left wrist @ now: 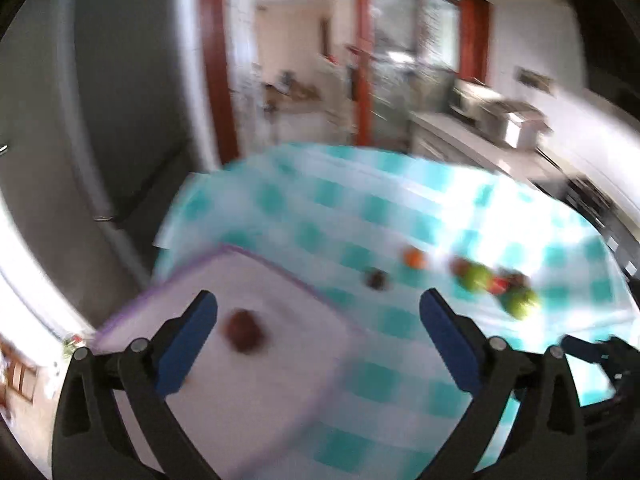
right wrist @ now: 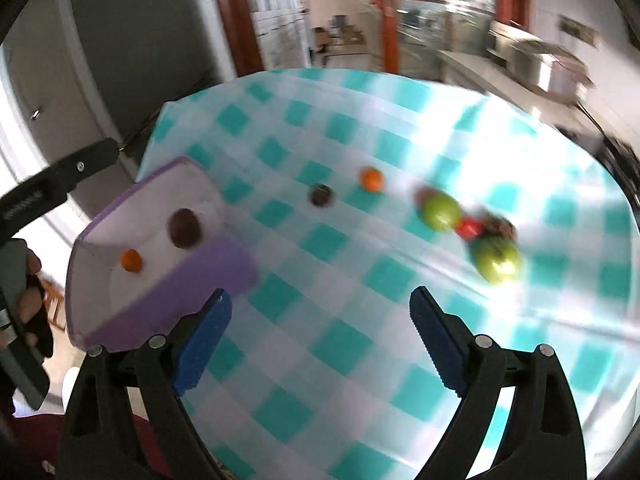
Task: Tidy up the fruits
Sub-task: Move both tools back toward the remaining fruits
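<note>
Left claw: spread wide, nothing between the jaws; the purple-rimmed tray lies under and just ahead of it.
Right claw: spread wide and empty, over bare checked cloth on the counter; the tray sits to its left, the loose fruit ahead and to its right.
In the tray: one dark brown round fruit and one small orange one.
On the cloth: one small dark fruit, one orange fruit, two green apples, and a blurred red-and-brown cluster I cannot count.
Handling: judged light, firm, round and smooth, so apt to roll; the small ones may bruise.
Hold: across the widest middle, jaws on opposite sides, closing gently.
</note>
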